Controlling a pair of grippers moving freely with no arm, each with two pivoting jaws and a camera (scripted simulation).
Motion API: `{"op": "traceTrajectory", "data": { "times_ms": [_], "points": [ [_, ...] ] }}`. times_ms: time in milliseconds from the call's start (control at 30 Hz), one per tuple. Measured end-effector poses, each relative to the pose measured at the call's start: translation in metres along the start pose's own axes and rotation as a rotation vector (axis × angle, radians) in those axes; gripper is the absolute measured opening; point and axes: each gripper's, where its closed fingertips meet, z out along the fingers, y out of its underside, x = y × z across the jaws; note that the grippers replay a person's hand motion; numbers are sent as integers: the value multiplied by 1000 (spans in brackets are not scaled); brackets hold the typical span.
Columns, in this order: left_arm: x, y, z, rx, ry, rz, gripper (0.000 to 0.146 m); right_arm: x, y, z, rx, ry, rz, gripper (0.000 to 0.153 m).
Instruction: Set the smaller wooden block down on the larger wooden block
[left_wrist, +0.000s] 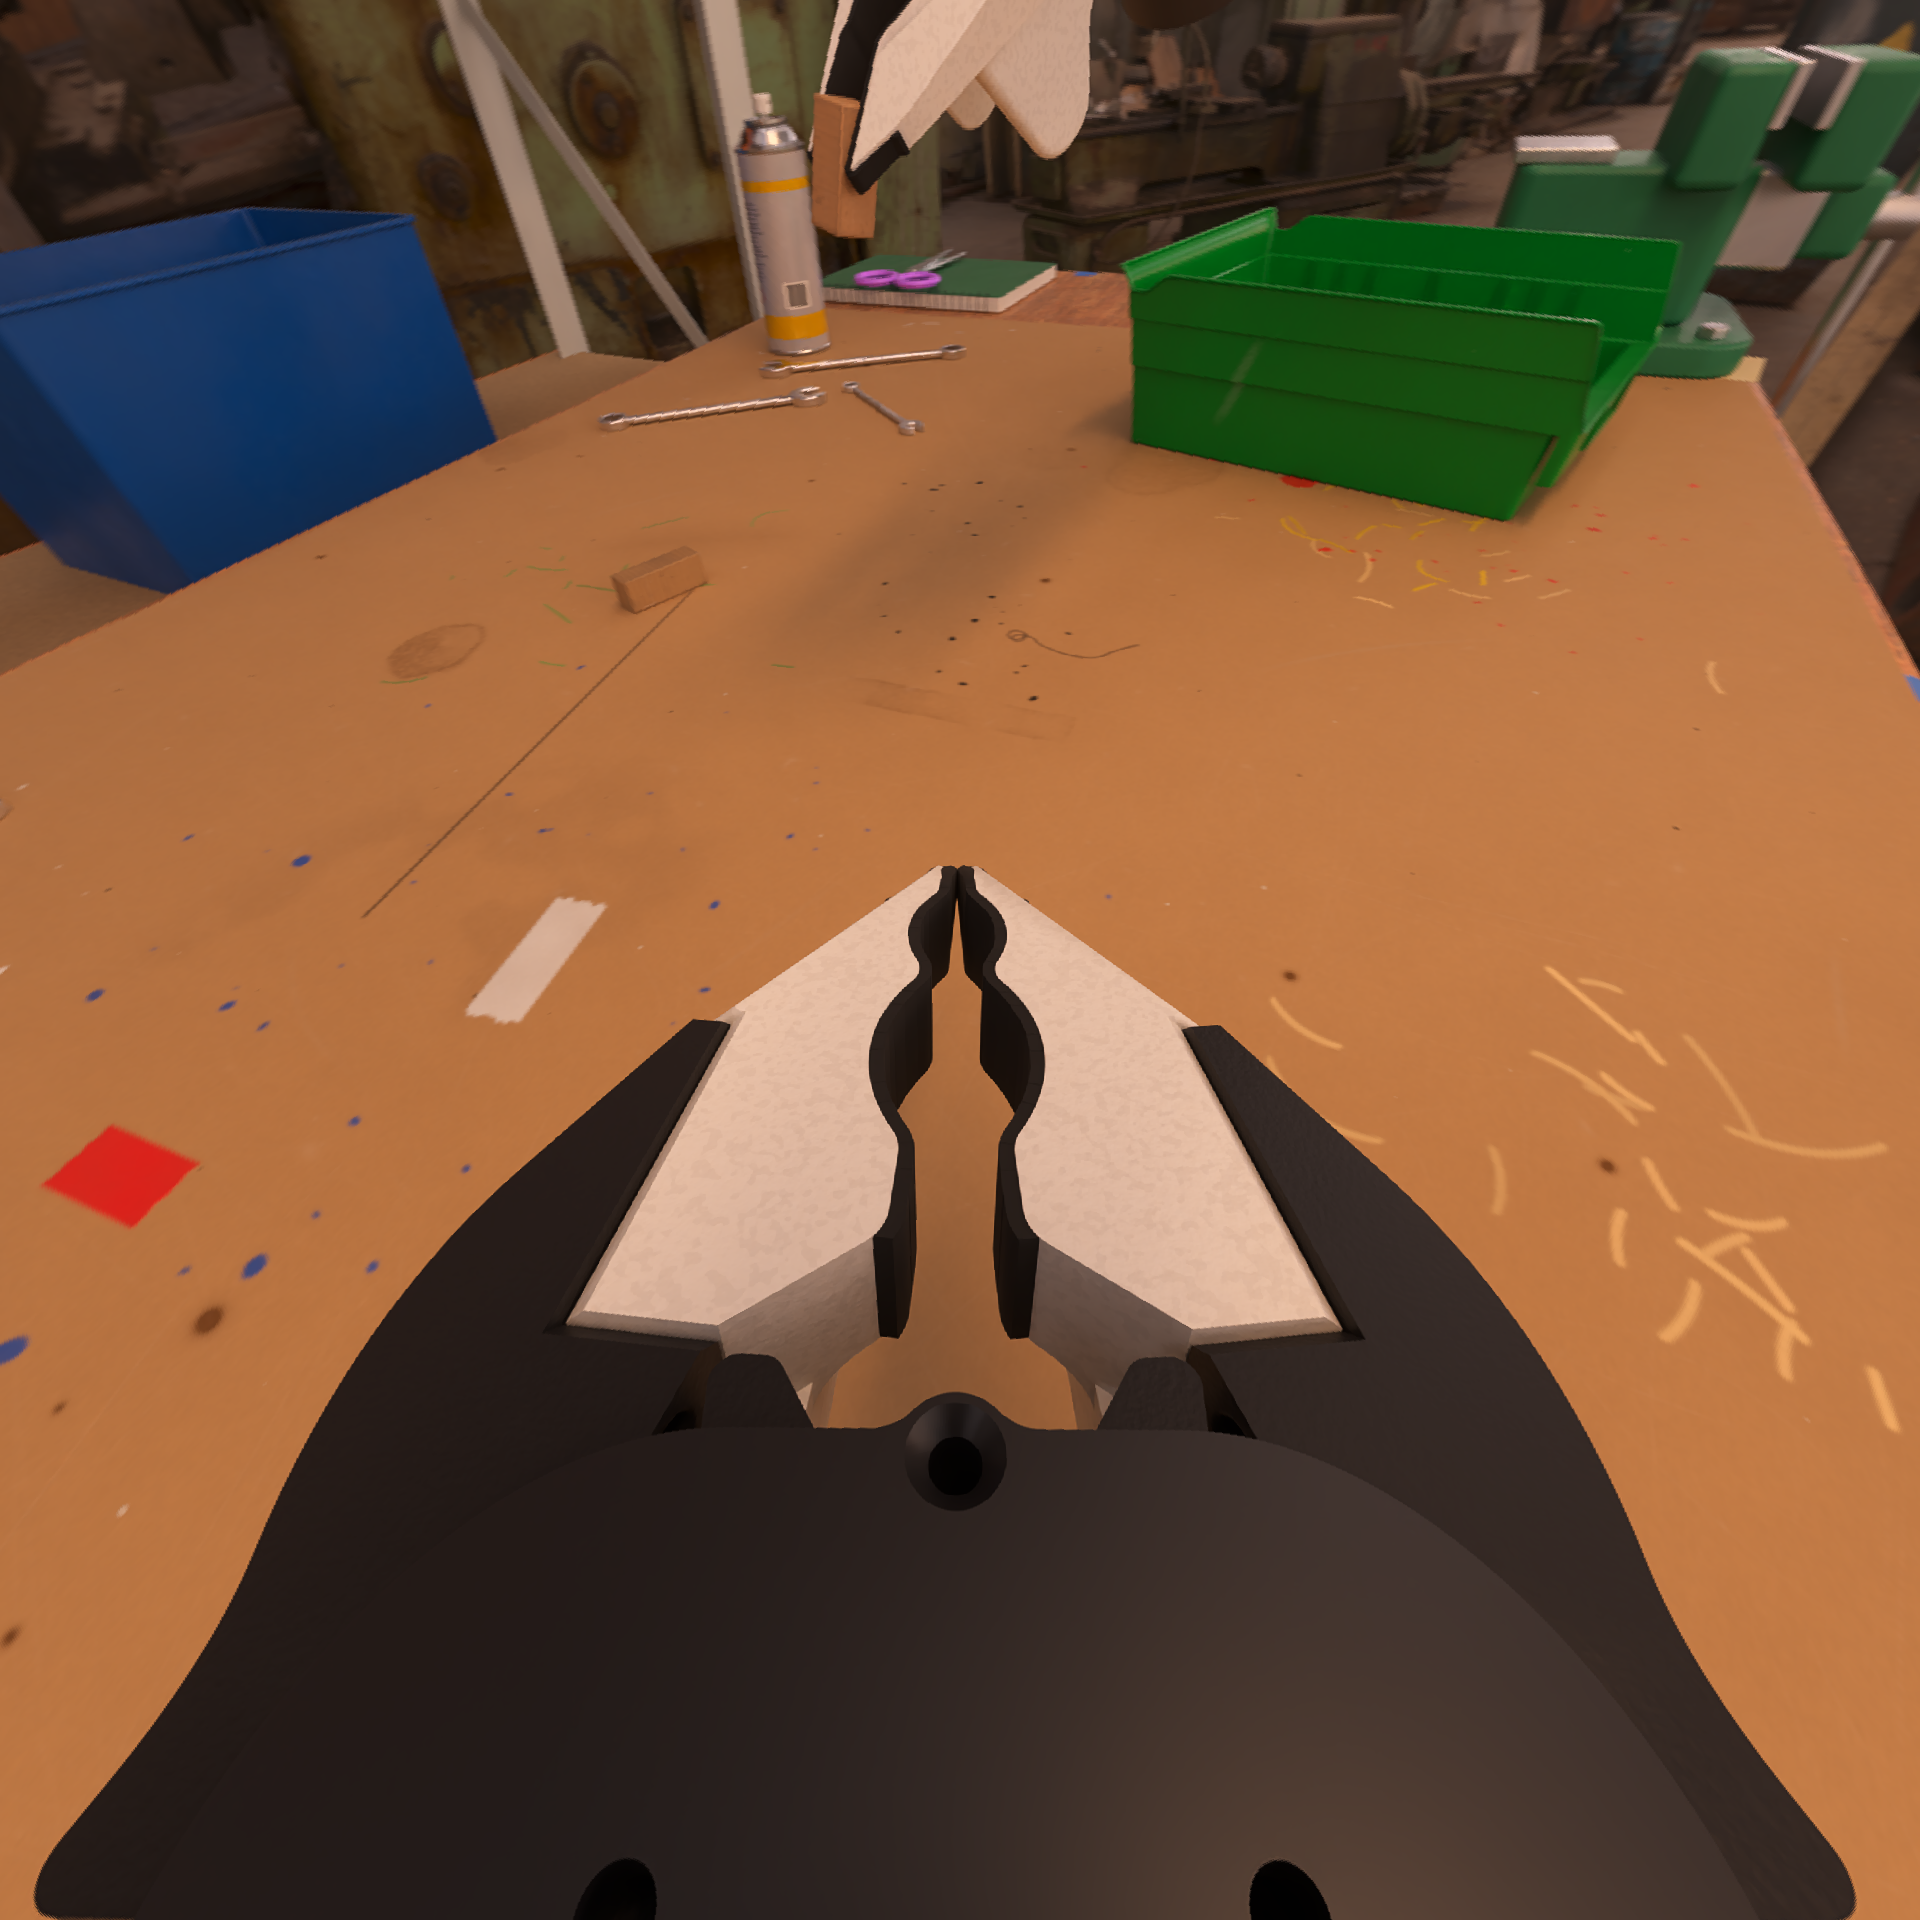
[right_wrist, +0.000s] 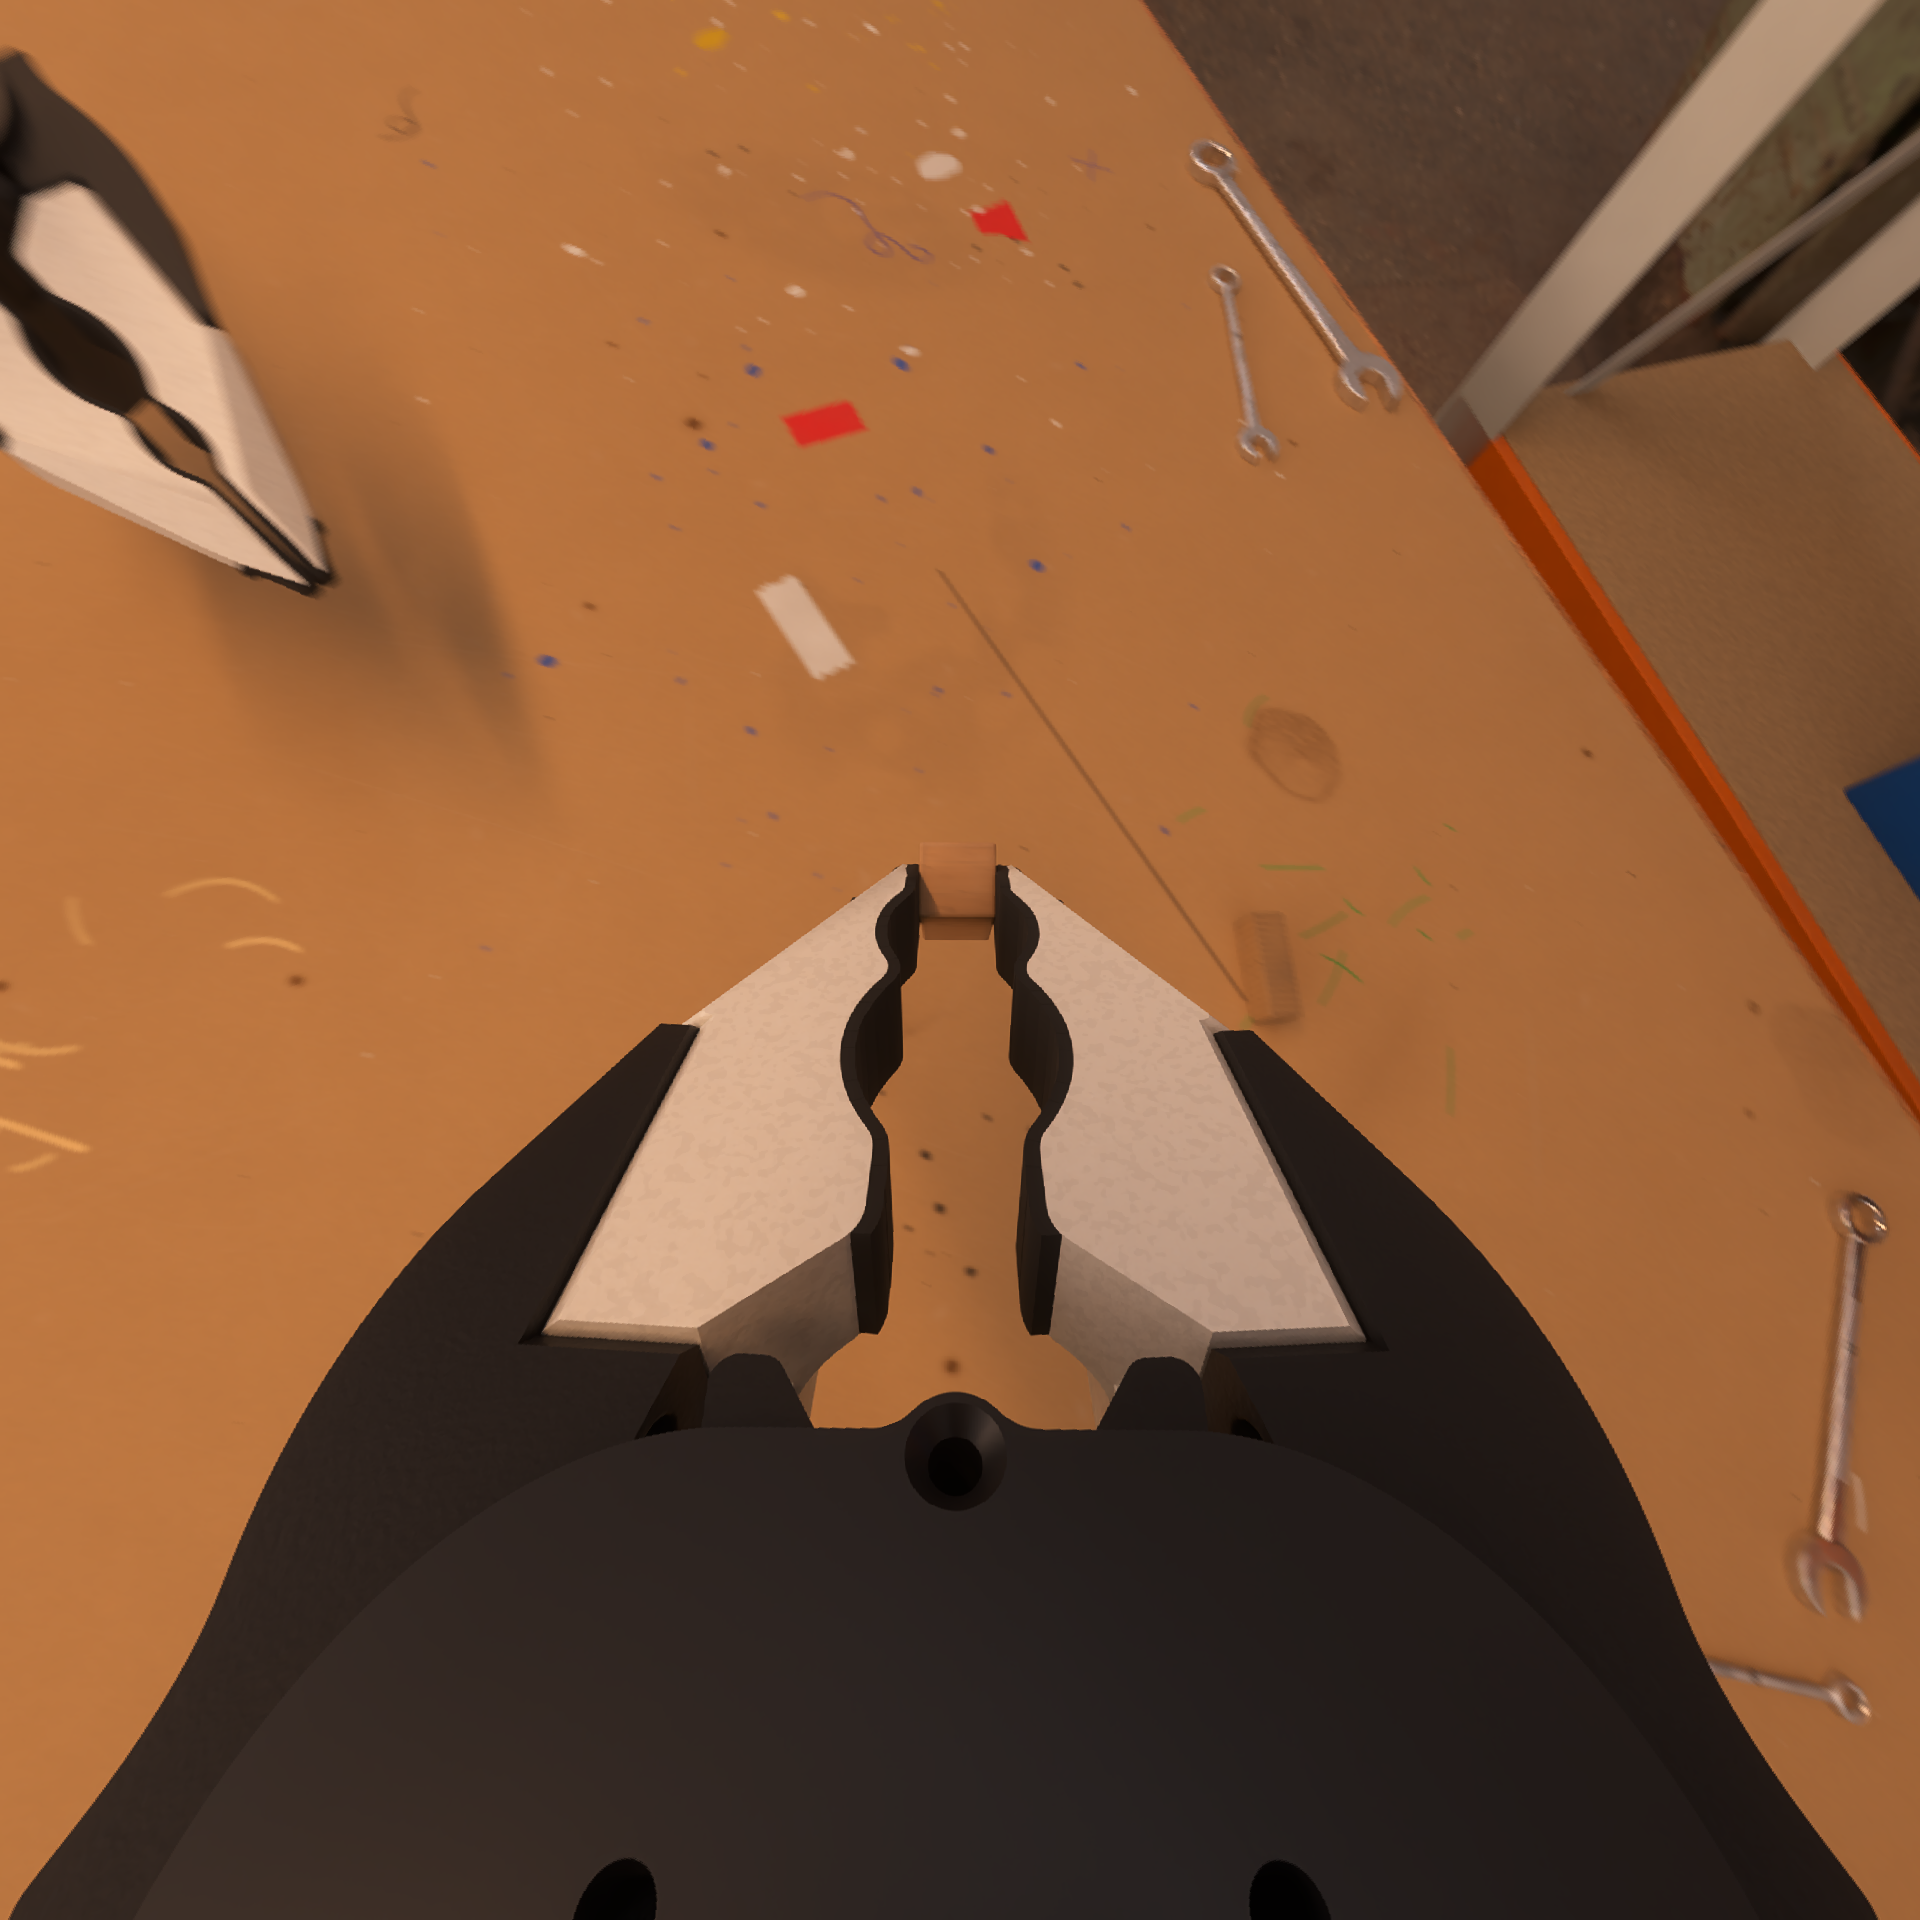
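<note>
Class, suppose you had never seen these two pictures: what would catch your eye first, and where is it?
First, the right claw, high above the workbench, shut on a wooden block at its tips. Next, the other wooden block, lying alone on the bench left of centre in the left wrist view. Then the bright containers at the far end: a blue bin on the left, a green tray on the right.

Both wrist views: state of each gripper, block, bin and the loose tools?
left gripper: shut, empty, above the bench
right gripper: shut on block, raised off the bench
held wooden block: between the fingertips, in the air
other wooden block: lying flat on the bench, free
blue bin: upright, contents hidden
green bin: upright, looks empty
spray can: upright, capless
wrenches: flat on the bench
</note>
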Motion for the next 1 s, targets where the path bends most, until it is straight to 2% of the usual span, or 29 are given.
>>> {"op": "traceTrajectory", "data": {
  "times_ms": [200,400,733,1000],
  "points": [
    [-8,6,2,-18,-31,-21,0,76,34,6,-90,55,63,13],
    [-11,18,8,-71,-45,14,0,126,78,39,-202,61,118,13],
    [-14,26,16,-100,-39,27,0,129,91,114,-172,-103,54,13],
    [-14,27,18,-103,-29,26,0,129,95,127,-149,-151,28,13]
  ]
}}
